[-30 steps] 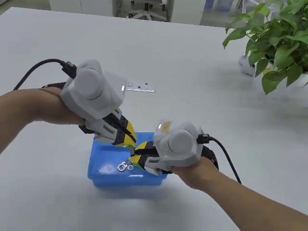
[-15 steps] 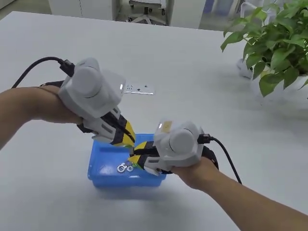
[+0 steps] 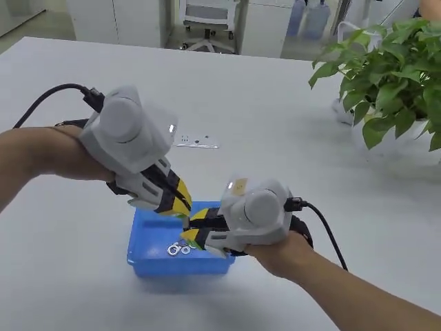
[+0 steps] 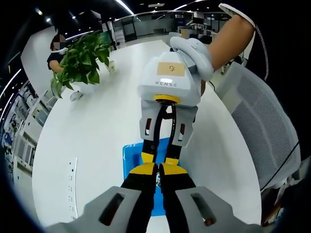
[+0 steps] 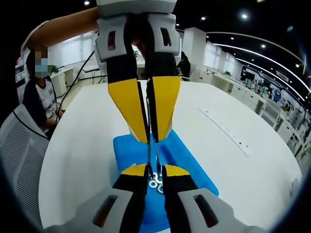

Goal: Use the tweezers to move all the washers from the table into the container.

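Your right gripper [image 5: 155, 171] has its jaws drawn narrow around the thin tweezers [image 5: 148, 148]. The tweezers' two legs run up the middle of the right gripper view into the yellow jaws of your left gripper [image 4: 158, 171], which are pinched close on them too. Right beside your right jaws, at the lower centre of that view, the washers [image 5: 156, 183] lie bunched inside the blue container [image 5: 127, 145]. The container sits on the white table [image 3: 275, 117]. In the head view a power strip [image 3: 196, 142] lies above it and a potted plant [image 3: 386, 76] stands at upper right.
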